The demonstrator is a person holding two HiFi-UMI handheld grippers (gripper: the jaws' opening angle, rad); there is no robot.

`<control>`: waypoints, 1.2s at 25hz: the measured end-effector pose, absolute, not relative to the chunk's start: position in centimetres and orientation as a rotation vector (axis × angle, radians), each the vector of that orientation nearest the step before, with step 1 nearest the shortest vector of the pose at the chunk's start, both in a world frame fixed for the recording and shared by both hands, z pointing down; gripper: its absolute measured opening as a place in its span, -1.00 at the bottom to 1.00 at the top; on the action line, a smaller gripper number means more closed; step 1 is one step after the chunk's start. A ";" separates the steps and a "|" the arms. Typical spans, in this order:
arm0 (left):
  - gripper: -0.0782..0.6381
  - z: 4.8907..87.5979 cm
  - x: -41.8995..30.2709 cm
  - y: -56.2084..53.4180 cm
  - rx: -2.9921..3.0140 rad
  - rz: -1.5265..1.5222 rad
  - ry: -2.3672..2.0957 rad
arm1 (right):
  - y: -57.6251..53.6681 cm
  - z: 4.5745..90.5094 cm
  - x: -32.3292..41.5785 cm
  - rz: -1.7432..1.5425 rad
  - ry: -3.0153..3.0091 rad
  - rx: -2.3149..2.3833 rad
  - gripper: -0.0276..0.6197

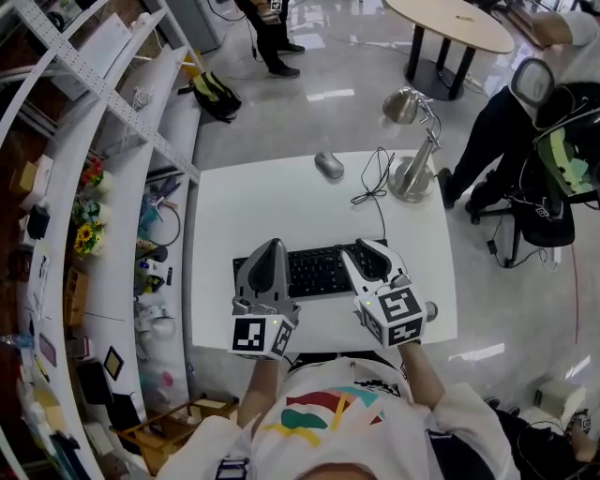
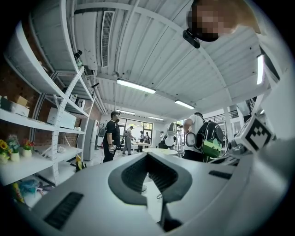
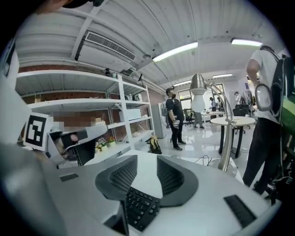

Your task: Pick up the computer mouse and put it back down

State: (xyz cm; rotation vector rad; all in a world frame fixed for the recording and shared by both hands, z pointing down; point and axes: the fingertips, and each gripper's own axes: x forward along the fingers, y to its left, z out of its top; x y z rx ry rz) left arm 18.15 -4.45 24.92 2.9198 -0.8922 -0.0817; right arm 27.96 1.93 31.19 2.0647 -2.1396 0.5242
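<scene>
The grey computer mouse point(image 1: 329, 165) lies near the far edge of the white table point(image 1: 262, 202), with nothing touching it. Both grippers hover over the near part of the table, well short of the mouse. My left gripper point(image 1: 274, 246) is above the left end of the black keyboard point(image 1: 319, 270); its jaws meet at the tips point(image 2: 148, 156) and hold nothing. My right gripper point(image 1: 366, 251) is above the keyboard's right end. A gap shows between its jaws point(image 3: 147, 159), with the table and keyboard point(image 3: 140, 207) visible through it and nothing between the pads.
A silver desk lamp point(image 1: 412, 176) stands at the table's far right, its black cable point(image 1: 373, 183) trailing toward the keyboard. White shelving point(image 1: 112, 187) runs along the left. A person with a backpack point(image 1: 506, 131) stands right of the table; a round table point(image 1: 450, 23) is beyond.
</scene>
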 end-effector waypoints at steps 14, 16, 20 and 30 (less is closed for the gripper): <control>-0.66 30.2 20.1 -11.6 2.826 0.006 -0.819 | -18.5 39.7 37.2 0.484 -1.975 1.909 0.03; -0.66 31.6 19.7 -13.9 2.799 0.039 -0.826 | -21.7 41.6 38.7 0.502 -1.934 1.892 0.03; -0.66 34.7 18.6 -17.2 2.697 0.090 -0.873 | -25.8 46.7 41.0 0.619 -1.874 1.809 0.03; -0.66 39.2 18.2 -21.8 2.589 0.151 -0.901 | -29.9 53.3 43.3 0.764 -1.771 1.750 0.03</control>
